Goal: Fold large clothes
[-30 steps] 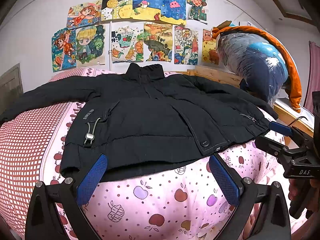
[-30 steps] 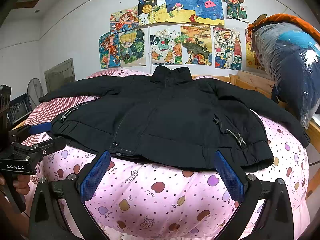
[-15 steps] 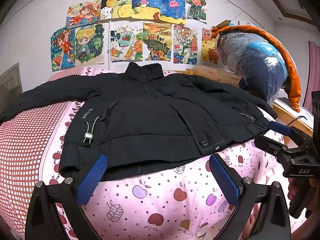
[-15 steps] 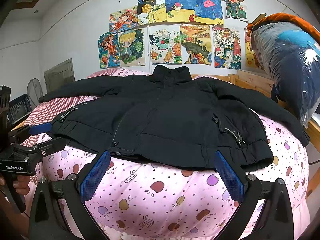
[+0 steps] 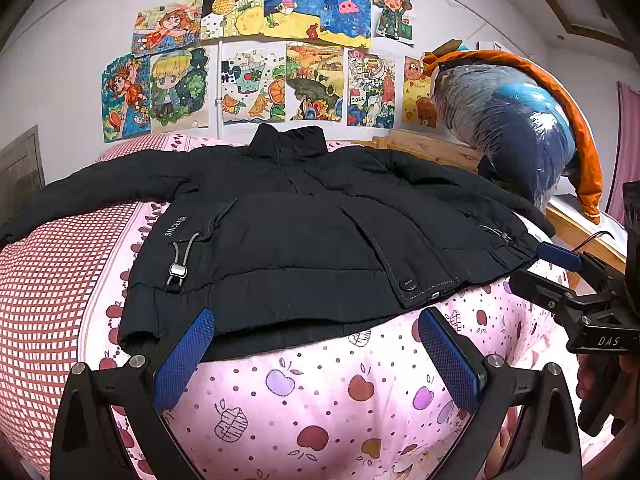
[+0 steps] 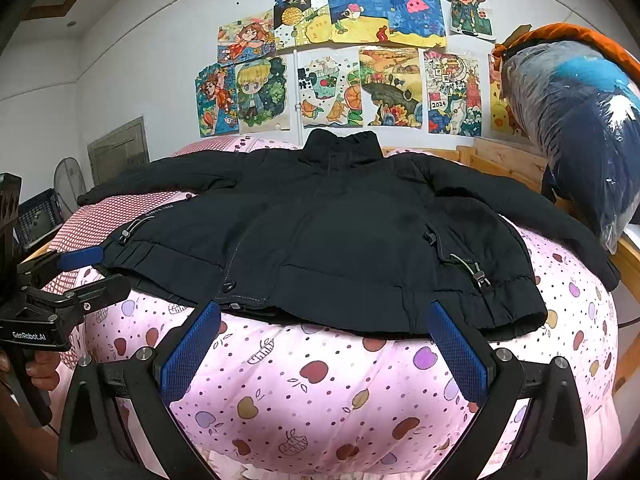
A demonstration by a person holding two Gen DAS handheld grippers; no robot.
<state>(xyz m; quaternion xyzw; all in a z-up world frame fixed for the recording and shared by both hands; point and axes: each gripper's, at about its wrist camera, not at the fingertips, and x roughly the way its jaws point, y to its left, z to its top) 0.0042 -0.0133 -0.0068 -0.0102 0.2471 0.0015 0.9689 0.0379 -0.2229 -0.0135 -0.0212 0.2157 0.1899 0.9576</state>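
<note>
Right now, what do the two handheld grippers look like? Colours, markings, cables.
Both are matte black frames with silver bolts and two blue, textured rectangular finger pads. The left gripper shows white "GenRobot.AI" lettering on its side in the right wrist view. The right gripper shows "DAS" on its body in the left wrist view, with a thin dark cable behind it. No sleeves visible.

A black jacket (image 6: 340, 240) lies spread on the pink quilt (image 6: 320, 392) just ahead of the right gripper (image 6: 326, 352), whose fingers stand wide apart.
</note>
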